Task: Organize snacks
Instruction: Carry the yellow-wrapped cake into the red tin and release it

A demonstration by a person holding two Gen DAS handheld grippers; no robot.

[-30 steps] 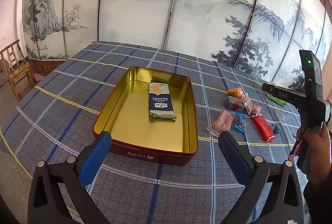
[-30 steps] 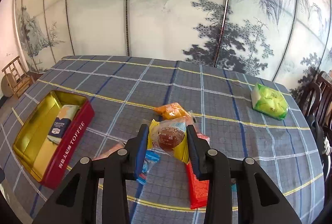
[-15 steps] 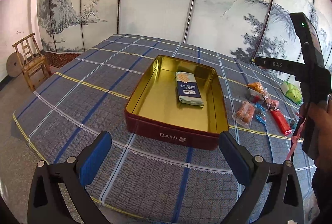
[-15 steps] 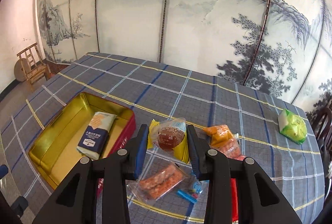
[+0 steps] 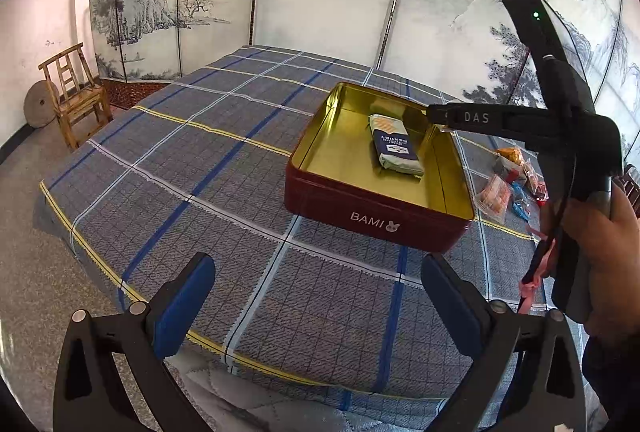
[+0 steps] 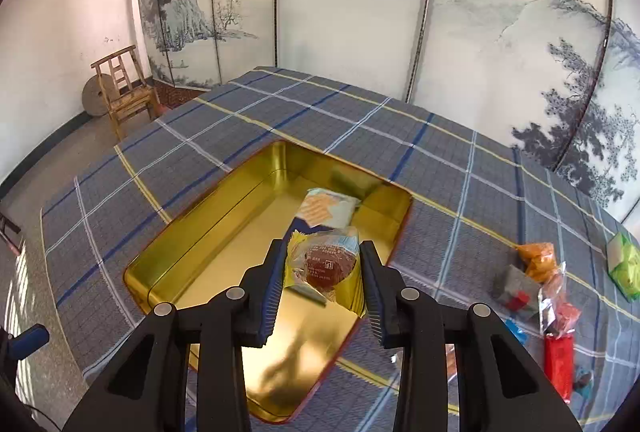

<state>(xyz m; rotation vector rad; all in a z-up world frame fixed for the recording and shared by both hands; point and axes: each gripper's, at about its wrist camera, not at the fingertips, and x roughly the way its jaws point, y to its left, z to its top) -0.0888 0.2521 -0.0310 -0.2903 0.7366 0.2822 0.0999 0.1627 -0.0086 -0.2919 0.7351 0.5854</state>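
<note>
In the left wrist view, the left gripper (image 5: 316, 306) hangs with its blue-padded jaws spread wide apart and nothing between them, over the near edge of the tabletop (image 5: 224, 175), which is covered with a grey-blue plaid cloth. At about one o'clock from it stands the red tin (image 5: 380, 167), open, gold inside, with "BAMI" printed on its near wall; a blue-and-white packet (image 5: 396, 147) lies flat on the tin's floor toward the far right side. At three o'clock from the tin, on the cloth, sits a loose cluster of snacks (image 5: 508, 183) in orange, clear and blue wrappers. The right hand (image 5: 600, 248) fills the right edge of the view, holding the black handle of the other tool, whose arm reaches over the tin's far right corner. In the right wrist view, the right gripper (image 6: 322, 282) is clamped on a round brown pastry in a clear-and-yellow wrapper (image 6: 326, 264), held above the open tin (image 6: 224, 232), just this side of the blue-and-white packet (image 6: 328, 207) at twelve o'clock. At three o'clock, on the cloth, lie the remaining snacks (image 6: 536, 284), with a long red packet (image 6: 558, 364) nearer the camera and a green bag (image 6: 624, 264) apart at the right edge. A wooden chair (image 6: 128, 87) stands by the wall at ten o'clock.
</note>
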